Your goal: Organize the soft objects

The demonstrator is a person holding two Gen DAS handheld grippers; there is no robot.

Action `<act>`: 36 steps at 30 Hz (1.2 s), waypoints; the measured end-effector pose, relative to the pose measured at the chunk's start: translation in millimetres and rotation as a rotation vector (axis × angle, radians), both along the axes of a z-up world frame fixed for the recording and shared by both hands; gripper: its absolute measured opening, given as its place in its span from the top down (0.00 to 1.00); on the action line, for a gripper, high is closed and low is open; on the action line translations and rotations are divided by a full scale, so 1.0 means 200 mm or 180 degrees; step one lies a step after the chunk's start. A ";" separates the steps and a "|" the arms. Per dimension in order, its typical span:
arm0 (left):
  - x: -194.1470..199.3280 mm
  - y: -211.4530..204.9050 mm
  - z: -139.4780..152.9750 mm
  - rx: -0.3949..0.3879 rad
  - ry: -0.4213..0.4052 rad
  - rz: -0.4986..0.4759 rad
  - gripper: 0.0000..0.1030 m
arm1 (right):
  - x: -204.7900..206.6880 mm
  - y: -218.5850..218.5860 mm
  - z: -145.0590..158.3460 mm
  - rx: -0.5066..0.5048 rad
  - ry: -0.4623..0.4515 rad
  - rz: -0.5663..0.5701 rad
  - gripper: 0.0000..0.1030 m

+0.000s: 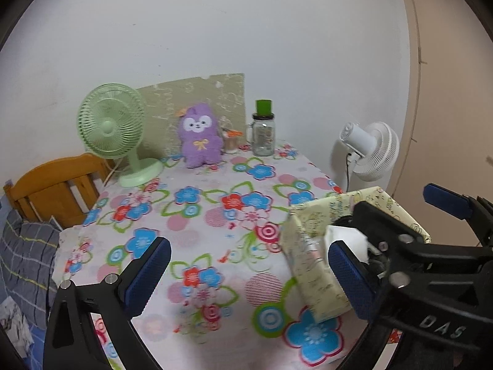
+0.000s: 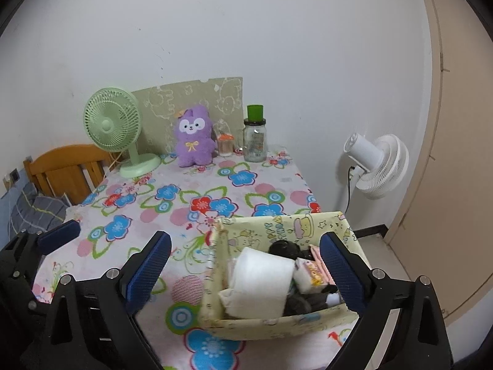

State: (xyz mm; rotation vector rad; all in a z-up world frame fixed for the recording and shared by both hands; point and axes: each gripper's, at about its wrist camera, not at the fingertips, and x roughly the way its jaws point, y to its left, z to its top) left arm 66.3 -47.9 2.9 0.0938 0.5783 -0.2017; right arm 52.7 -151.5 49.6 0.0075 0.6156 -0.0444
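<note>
Floral-printed cloth in blue, red and green covers the tabletop (image 2: 215,185), which stands against a plain white wall. At its near right corner sits a soft fabric storage box (image 2: 277,317) in pale yellow with cartoon prints, its walls slumping; inside lie a rolled white cloth (image 2: 262,280), a small pink-and-yellow packet (image 2: 314,274) and dark bundled items. The right gripper (image 2: 246,274) hovers before the box, its blue textured fingers (image 2: 151,265) spread wide and gripping nothing. The left gripper (image 1: 246,277), just left of it, is likewise spread wide and empty, its right finger in front of the box's near wall. Along the far edge stand a pale green ribbed desk fan (image 1: 112,129), a fuzzy purple plush toy (image 1: 200,137), a small orange-lidded container (image 2: 225,145) and a glass jar (image 1: 263,137) with a green cap. A white standing fan (image 2: 379,166) rises beyond the tabletop's right edge; a wooden bed headboard (image 1: 58,185) shows at left.
</note>
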 end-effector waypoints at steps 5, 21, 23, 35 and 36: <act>-0.05 0.15 0.04 -0.0076 -0.0073 0.0113 0.00 | -0.06 0.10 0.05 -0.0095 -0.0118 0.0008 0.04; -0.21 0.43 0.11 -0.0226 -0.0291 0.0327 0.00 | -0.25 0.23 0.13 -0.0049 -0.0373 0.0001 0.03; -0.23 0.43 0.11 -0.0246 -0.0308 0.0339 0.00 | -0.27 0.23 0.14 -0.0054 -0.0400 -0.0014 0.02; -0.26 0.45 0.13 -0.0294 -0.0353 0.0338 0.00 | -0.29 0.22 0.14 -0.0047 -0.0418 -0.0033 0.01; -0.26 0.45 0.13 -0.0298 -0.0355 0.0335 0.00 | -0.29 0.22 0.14 -0.0043 -0.0420 -0.0034 0.01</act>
